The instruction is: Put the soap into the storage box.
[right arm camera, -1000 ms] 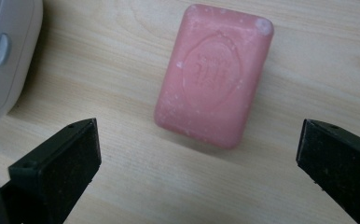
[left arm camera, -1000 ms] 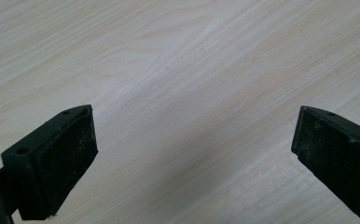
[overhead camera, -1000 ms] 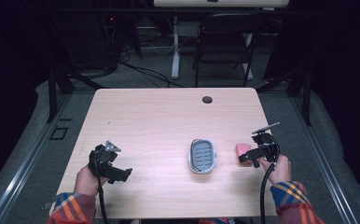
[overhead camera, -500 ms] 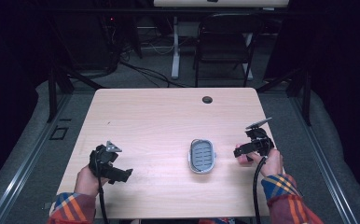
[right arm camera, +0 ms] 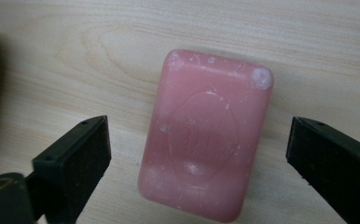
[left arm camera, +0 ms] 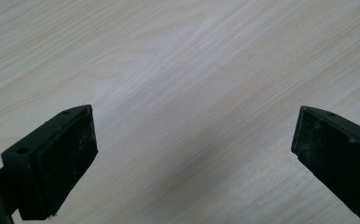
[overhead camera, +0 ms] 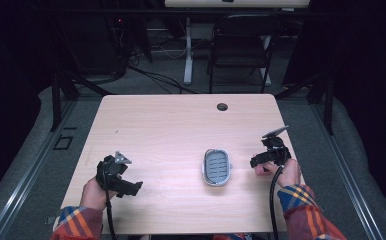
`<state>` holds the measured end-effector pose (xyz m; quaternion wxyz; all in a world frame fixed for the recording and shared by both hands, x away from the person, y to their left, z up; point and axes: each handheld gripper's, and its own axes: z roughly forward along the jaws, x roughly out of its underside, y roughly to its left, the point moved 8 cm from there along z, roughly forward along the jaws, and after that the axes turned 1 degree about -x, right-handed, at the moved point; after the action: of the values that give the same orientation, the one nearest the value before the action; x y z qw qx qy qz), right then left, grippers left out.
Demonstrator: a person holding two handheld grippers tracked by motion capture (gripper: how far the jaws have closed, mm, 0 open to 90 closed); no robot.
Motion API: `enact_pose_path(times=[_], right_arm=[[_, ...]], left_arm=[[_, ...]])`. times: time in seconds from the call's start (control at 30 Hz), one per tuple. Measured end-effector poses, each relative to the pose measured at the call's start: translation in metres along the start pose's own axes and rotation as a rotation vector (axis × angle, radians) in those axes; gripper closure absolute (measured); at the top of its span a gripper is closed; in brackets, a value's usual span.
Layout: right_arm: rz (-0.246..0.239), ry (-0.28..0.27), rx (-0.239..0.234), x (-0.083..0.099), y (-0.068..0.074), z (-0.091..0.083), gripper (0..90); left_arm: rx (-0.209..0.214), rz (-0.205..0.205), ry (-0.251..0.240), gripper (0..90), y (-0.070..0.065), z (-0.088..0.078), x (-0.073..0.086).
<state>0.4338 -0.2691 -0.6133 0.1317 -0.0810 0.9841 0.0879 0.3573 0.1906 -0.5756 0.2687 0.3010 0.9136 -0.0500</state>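
Light wood table with a small dark round grommet near its far edge, right of centre. A grey oval soap dish with a ribbed inside sits right of centre toward the near side, nothing in it. Right gripper is held at the right side of the table, just right of the dish, in the person's right hand, plaid sleeve below it. In the right gripper view a pink soap bar lies flat on the wood between the two black jaws, jaws spread wide, a clear gap on each side, not touching the bar; bar has white scuffs and a faint oval stamp. A pale curved edge at the far left of that view is likely the dish rim, hard to tell. In the high view the bar shows as a small pink patch under the gripper. Left gripper sits near the left near corner, well apart from the dish, held by the left hand. In the left gripper view its jaws are wide apart over bare wood, nothing between them. Beyond the table: dark folding chair, cables on the grey floor.
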Motion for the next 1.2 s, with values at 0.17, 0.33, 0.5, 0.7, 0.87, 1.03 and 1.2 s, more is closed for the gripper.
enact_pose_path(times=[0.17,0.33,0.5,0.7,0.87,1.03,1.2], right_arm=[[0.004,0.004,0.007,0.0002,0.0,0.0003,14.3],[0.007,0.032,0.014,0.0032,-0.0023,0.0016,24.7],[0.02,0.033,0.0,0.0043,-0.0014,0.004,29.1],[0.024,0.053,0.001,0.006,-0.0013,0.0046,31.6],[0.042,0.042,0.013,0.0058,-0.0009,0.0075,34.1],[0.038,0.039,0.032,0.0052,-0.0019,0.0068,35.9],[0.024,0.056,0.033,0.0052,-0.0017,0.0056,36.2]], left_arm=[[-0.003,0.004,-0.003,0.0,-0.0003,0.0002,-0.0003],[-0.004,0.007,-0.001,0.0,-0.0006,0.0002,-0.0003],[-0.005,0.009,0.001,0.1,-0.0009,0.0003,-0.0002],[-0.006,0.014,0.003,0.1,-0.001,0.0002,-0.0002],[-0.006,0.016,0.003,0.1,-0.0011,0.0002,-0.0002],[-0.003,0.017,0.002,0.1,-0.0013,0.0002,-0.0003],[-0.002,0.017,0.001,0.1,-0.0015,0.0002,-0.0003]])
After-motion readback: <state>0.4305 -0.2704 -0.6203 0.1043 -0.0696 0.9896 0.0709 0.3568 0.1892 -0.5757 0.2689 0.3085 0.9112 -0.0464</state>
